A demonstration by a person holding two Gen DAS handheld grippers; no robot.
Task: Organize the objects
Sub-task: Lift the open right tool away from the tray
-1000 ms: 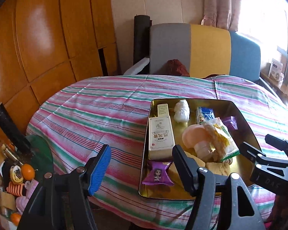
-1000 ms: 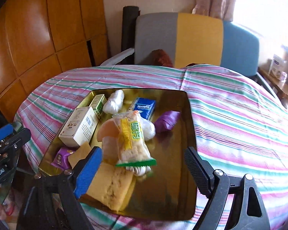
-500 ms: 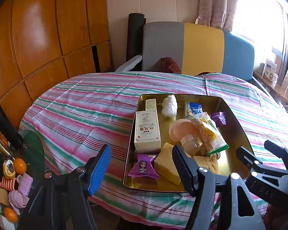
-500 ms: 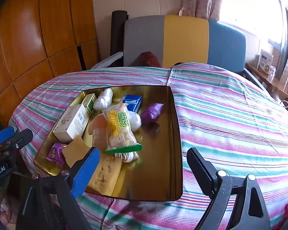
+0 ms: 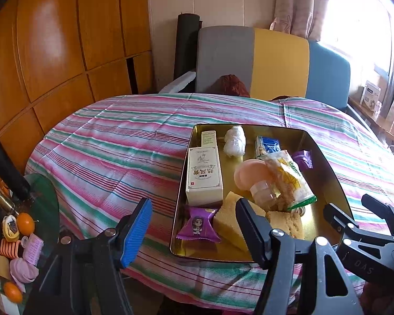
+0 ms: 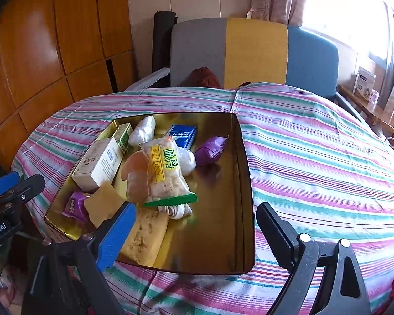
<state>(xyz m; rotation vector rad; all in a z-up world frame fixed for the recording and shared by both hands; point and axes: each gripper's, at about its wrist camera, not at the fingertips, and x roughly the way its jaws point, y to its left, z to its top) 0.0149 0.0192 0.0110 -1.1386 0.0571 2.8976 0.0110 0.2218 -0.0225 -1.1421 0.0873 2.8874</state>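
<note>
One gold metal tray (image 6: 245, 183) lies on the striped cloth of the round counter (image 6: 315, 157), toward its near left part. In the tray there are two boxes along the left wall: a large cream box (image 5: 203, 174) with dark characters, and a small green-and-white box (image 5: 208, 137) beyond it. There are two purple packets, one with a cartoon figure (image 5: 198, 225) at the near left corner and one (image 6: 210, 151) toward the far right. One blue tissue pack (image 6: 182, 135) reads "Tempo". One clear snack bag (image 6: 165, 169), printed "WEIDAN" on a yellow band with green characters, lies over a peach-coloured round thing (image 5: 250, 174) in the middle. Two yellow sponge-like blocks (image 6: 141, 236) sit at the near edge, one white coiled cable (image 6: 176, 210) shows under the snack bag, and one white crumpled bundle (image 5: 235, 140) sits at the far side.

Both pairs of fingers stand released with nothing between them. The left gripper (image 5: 194, 229) hangs over the tray's near left corner, its right finger hiding part of a sponge block. The right gripper (image 6: 194, 236) hangs over the tray's near edge, spread wide; its blue pad covers a sponge corner.

Beyond the counter stands one chair (image 5: 275, 60) in grey, yellow and blue. To the left, a low glass side table (image 5: 43, 204) holds small oranges and clutter. Wooden panels (image 5: 52, 52) line the left wall.
</note>
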